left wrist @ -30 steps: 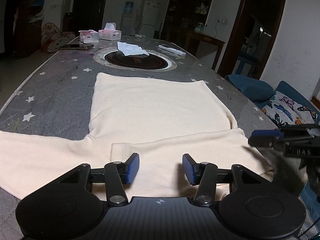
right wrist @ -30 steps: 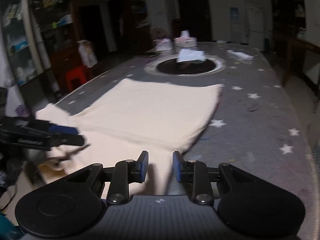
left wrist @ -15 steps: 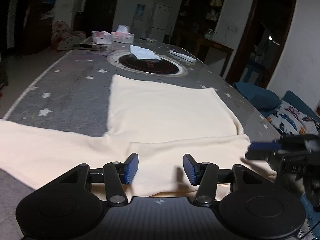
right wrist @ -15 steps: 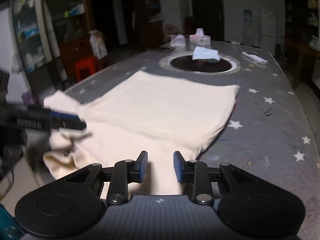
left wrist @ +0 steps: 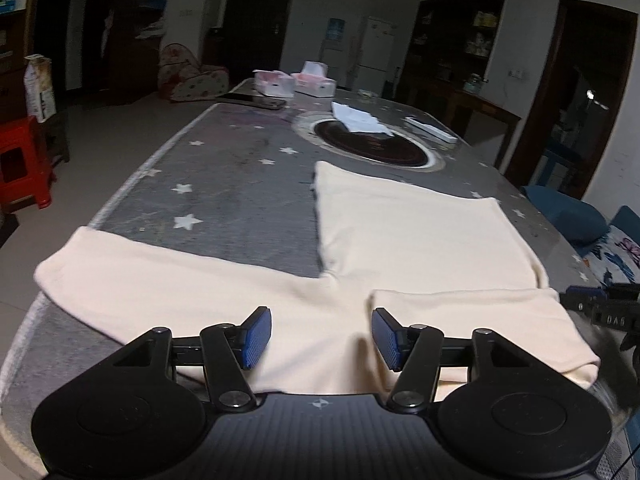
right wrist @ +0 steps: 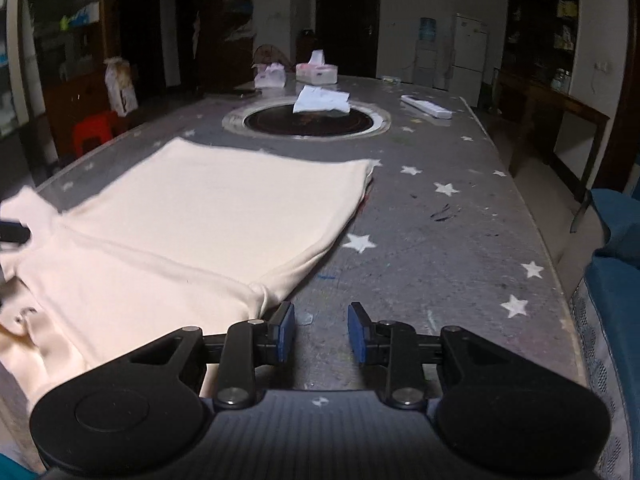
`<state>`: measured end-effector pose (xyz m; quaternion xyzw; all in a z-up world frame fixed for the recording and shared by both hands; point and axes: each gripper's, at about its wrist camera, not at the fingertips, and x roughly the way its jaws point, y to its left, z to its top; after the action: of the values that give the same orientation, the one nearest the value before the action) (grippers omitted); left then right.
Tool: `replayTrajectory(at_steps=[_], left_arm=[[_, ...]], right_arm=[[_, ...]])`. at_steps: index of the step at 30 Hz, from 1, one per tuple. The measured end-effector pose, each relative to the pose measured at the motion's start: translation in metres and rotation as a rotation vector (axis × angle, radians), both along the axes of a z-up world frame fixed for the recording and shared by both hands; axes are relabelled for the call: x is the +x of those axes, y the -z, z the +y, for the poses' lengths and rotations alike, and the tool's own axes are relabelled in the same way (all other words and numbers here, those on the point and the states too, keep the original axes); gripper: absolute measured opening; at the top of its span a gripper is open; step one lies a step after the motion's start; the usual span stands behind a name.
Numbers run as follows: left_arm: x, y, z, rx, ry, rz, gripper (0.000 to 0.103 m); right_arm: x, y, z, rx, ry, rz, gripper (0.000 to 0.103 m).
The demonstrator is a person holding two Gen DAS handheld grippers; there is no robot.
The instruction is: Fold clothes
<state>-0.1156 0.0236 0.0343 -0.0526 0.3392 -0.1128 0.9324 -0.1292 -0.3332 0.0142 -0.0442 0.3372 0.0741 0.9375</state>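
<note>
A cream long-sleeved shirt point(left wrist: 416, 236) lies flat on the grey star-print table point(left wrist: 240, 188). One sleeve point(left wrist: 160, 280) stretches left to the table edge, and the other sleeve point(left wrist: 472, 320) is folded across the chest. My left gripper point(left wrist: 320, 336) hovers open over the shirt's near edge, with nothing between its blue pads. At the shirt's right end, the right gripper point(left wrist: 600, 308) pokes into view. In the right wrist view the shirt point(right wrist: 200, 216) fills the left half. My right gripper point(right wrist: 322, 332) stands open above bare table, just right of the shirt's folded corner point(right wrist: 260, 296).
A round black hotplate point(right wrist: 312, 120) sits in the table's middle with a white cloth point(right wrist: 320, 100) on it. Tissue boxes point(left wrist: 312, 82), a phone point(left wrist: 252, 100) and a white strip point(right wrist: 426, 106) lie at the far end. A red stool point(left wrist: 20, 168) stands left, blue cushions point(right wrist: 616, 264) right.
My right gripper has moved right, off the shirt and onto bare table. The left gripper has swung left, bringing the outstretched sleeve into view. Both stay open.
</note>
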Motion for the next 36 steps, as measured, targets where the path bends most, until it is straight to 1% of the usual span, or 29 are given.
replayTrajectory(at_steps=[1,2,3,8,13,18,19,21,22,23,24,28,30,32,34,35,36], left_arm=[[0.000,-0.001,0.003,0.003,-0.010,-0.002,0.059],[0.000,-0.002,0.006,0.006,-0.019,-0.004,0.059],[0.001,-0.002,0.009,0.009,-0.027,-0.007,0.060],[0.006,-0.004,0.024,0.027,-0.087,-0.011,0.060],[0.014,-0.005,0.046,0.045,-0.201,-0.019,0.061],[0.021,-0.005,0.070,0.068,-0.331,-0.024,0.066],[0.022,-0.004,0.075,0.071,-0.355,-0.022,0.067],[0.023,-0.002,0.085,0.081,-0.402,-0.019,0.071],[0.023,-0.001,0.089,0.086,-0.423,-0.020,0.072],[0.023,0.000,0.094,0.091,-0.444,-0.021,0.074],[0.024,0.002,0.099,0.088,-0.464,-0.019,0.074],[0.027,0.009,0.118,0.065,-0.541,-0.004,0.075],[0.030,0.013,0.126,0.048,-0.566,0.007,0.074],[0.033,0.017,0.134,0.015,-0.575,0.022,0.073],[0.035,0.021,0.141,-0.017,-0.578,0.033,0.068],[0.036,0.022,0.143,-0.030,-0.577,0.035,0.060],[0.037,0.024,0.145,-0.044,-0.576,0.038,0.055]], right_arm=[[0.001,0.003,0.002,-0.012,-0.004,-0.004,0.032],[0.001,0.004,0.004,-0.026,-0.001,-0.009,0.041],[0.001,0.005,0.005,-0.042,0.017,-0.013,0.044],[0.000,0.005,-0.006,-0.060,0.094,-0.019,0.044],[-0.003,-0.001,-0.009,-0.007,0.081,-0.015,0.044],[-0.007,-0.007,-0.013,0.046,0.067,-0.012,0.044],[-0.008,-0.009,-0.012,0.063,0.057,-0.014,0.044],[-0.011,-0.018,-0.003,0.098,-0.001,-0.027,0.045],[-0.012,-0.022,0.001,0.111,-0.033,-0.033,0.048],[-0.013,-0.026,0.007,0.121,-0.065,-0.039,0.054],[-0.014,-0.030,0.013,0.127,-0.097,-0.042,0.055],[-0.017,-0.039,0.033,0.146,-0.206,-0.049,0.055],[-0.018,-0.040,0.038,0.145,-0.221,-0.048,0.055],[-0.018,-0.040,0.041,0.143,-0.227,-0.046,0.055],[-0.019,-0.040,0.043,0.142,-0.233,-0.044,0.055],[-0.019,-0.040,0.045,0.142,-0.236,-0.043,0.055],[-0.020,-0.040,0.046,0.141,-0.239,-0.042,0.055]])
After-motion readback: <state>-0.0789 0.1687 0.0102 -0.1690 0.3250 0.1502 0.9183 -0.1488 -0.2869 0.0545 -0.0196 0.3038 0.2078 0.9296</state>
